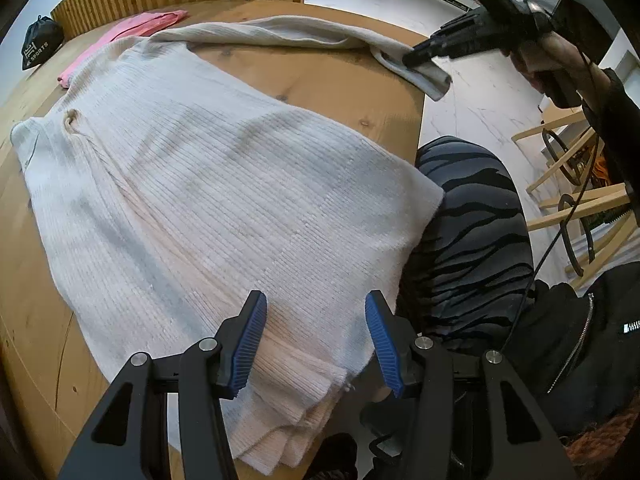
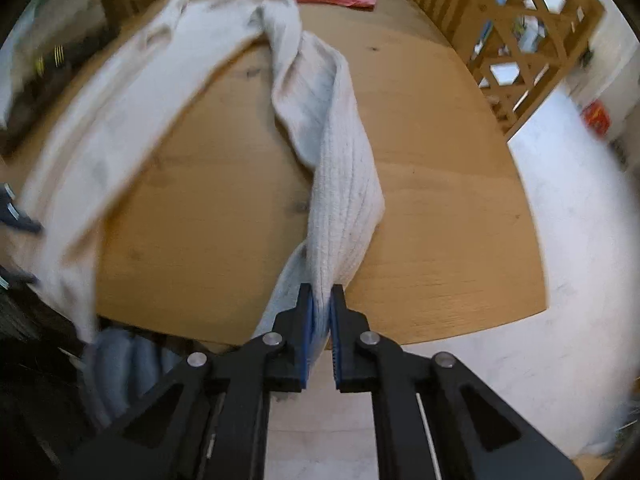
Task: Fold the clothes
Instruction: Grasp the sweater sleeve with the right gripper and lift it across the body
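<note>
A cream ribbed sweater (image 1: pixel 192 200) lies spread on the wooden table (image 1: pixel 328 80), its hem hanging over the near edge. My left gripper (image 1: pixel 316 340) hovers just above the hem with its blue pads apart and nothing between them. One long sleeve (image 2: pixel 340 184) stretches across the table toward the far right edge. My right gripper (image 2: pixel 320 320) is shut on the cuff end of that sleeve; in the left wrist view the right gripper (image 1: pixel 420 58) pinches the cuff at the table's far corner.
A folded pink garment (image 1: pixel 120 40) lies at the far side of the table. A black sports bag (image 1: pixel 40 44) sits by a wooden slatted fence. The person's striped leg (image 1: pixel 472 232) is beside the table edge. Wooden chairs (image 1: pixel 580 184) stand on the white floor.
</note>
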`<action>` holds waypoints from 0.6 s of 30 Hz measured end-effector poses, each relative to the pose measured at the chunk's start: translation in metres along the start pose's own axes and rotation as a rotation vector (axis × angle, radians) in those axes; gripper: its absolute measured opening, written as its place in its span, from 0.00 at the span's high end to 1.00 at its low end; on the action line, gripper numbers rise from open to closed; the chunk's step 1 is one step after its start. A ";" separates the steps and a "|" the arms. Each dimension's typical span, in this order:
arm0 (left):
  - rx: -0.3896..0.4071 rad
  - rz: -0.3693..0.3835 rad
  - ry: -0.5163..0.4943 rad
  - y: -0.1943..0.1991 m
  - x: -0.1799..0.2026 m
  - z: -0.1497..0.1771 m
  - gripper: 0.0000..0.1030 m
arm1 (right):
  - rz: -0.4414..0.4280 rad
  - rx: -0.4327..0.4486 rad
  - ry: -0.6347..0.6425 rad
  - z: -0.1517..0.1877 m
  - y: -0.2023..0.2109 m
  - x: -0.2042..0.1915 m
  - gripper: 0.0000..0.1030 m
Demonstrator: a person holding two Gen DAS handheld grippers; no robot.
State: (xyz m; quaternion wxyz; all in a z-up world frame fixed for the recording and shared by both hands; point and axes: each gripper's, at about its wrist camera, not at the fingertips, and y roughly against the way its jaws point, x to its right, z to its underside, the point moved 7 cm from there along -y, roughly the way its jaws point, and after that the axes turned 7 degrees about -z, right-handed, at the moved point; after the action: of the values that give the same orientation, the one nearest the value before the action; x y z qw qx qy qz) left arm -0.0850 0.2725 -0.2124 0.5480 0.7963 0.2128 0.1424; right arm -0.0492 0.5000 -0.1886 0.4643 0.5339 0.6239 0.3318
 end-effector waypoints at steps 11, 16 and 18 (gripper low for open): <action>-0.014 0.026 -0.019 -0.002 0.010 -0.005 0.52 | 0.017 0.102 -0.373 0.015 0.045 0.113 0.76; -0.018 0.025 -0.016 -0.004 0.012 -0.009 0.52 | 0.097 0.034 0.032 -0.023 0.029 0.034 0.71; -0.017 0.028 -0.009 -0.004 0.014 -0.010 0.52 | 0.133 -0.035 0.157 -0.029 0.010 0.004 0.70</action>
State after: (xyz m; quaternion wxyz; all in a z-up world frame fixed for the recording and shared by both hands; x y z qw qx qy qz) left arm -0.0784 0.2884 -0.2124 0.5536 0.7952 0.1980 0.1481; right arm -0.0731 0.5078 -0.1705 0.4002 0.5382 0.6159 0.4134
